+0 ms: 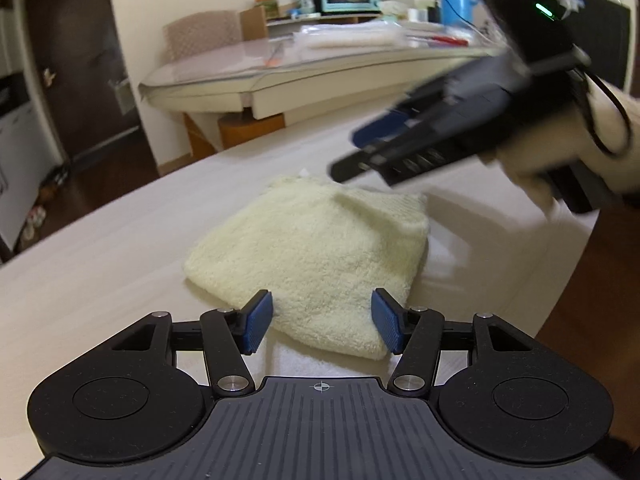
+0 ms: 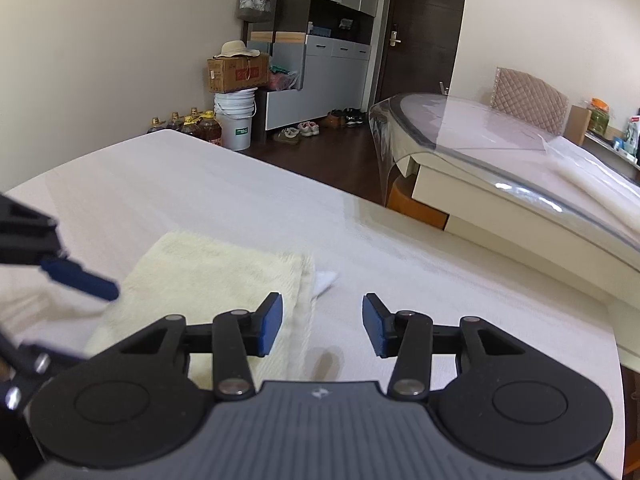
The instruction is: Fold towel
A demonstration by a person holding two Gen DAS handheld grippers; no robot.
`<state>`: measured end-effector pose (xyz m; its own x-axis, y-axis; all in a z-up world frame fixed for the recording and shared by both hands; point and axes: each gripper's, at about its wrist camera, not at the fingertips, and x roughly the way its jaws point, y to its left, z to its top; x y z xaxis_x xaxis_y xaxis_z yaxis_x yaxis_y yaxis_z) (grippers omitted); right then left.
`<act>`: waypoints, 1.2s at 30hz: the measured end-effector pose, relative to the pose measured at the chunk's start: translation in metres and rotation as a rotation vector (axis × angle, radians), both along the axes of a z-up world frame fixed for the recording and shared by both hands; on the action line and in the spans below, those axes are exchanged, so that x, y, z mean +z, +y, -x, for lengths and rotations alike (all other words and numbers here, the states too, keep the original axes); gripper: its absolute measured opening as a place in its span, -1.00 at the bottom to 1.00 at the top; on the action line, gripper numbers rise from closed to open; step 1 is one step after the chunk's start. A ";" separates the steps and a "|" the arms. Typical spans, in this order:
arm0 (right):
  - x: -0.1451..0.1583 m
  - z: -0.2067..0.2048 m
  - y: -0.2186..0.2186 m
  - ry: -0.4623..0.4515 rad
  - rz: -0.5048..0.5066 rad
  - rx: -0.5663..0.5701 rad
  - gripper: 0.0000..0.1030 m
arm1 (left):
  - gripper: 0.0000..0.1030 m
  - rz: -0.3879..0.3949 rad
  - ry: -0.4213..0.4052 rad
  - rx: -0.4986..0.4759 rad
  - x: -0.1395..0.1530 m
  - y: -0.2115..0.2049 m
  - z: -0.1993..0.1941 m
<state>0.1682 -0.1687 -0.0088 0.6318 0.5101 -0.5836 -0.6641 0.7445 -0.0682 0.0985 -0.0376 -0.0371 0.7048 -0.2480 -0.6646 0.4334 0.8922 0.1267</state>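
Towel [image 1: 316, 256]: pale yellow, folded into a thick pad, lying flat on the white table [image 1: 100, 264], centre of the left wrist view.
Left gripper [image 1: 322, 322]: released, blue pads apart over the towel's near edge, gripping nothing.
Right gripper [image 2: 322, 324]: released, hovering at the towel's right edge, empty; blurred at upper right in the left wrist view.

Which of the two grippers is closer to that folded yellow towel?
Left. The left gripper sits open at the towel's near edge; the right gripper hangs open over its side edge and bare table.
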 end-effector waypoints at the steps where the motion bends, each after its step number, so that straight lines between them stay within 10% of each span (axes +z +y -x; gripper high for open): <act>1: -0.001 -0.005 0.004 0.004 -0.002 0.008 -0.05 | 0.21 -0.009 -0.001 -0.009 0.000 0.001 0.000; 13: -0.020 0.015 0.007 0.045 0.002 -0.053 -0.05 | 0.32 -0.168 -0.032 0.002 0.003 0.037 -0.013; 36: -0.017 -0.007 0.009 -0.033 0.078 -0.084 0.10 | 0.08 -0.078 -0.018 0.048 0.001 0.021 -0.006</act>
<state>0.1748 -0.1595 -0.0254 0.6900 0.4081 -0.5977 -0.5960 0.7890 -0.1493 0.1046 -0.0161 -0.0360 0.7266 -0.1610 -0.6680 0.3870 0.8992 0.2042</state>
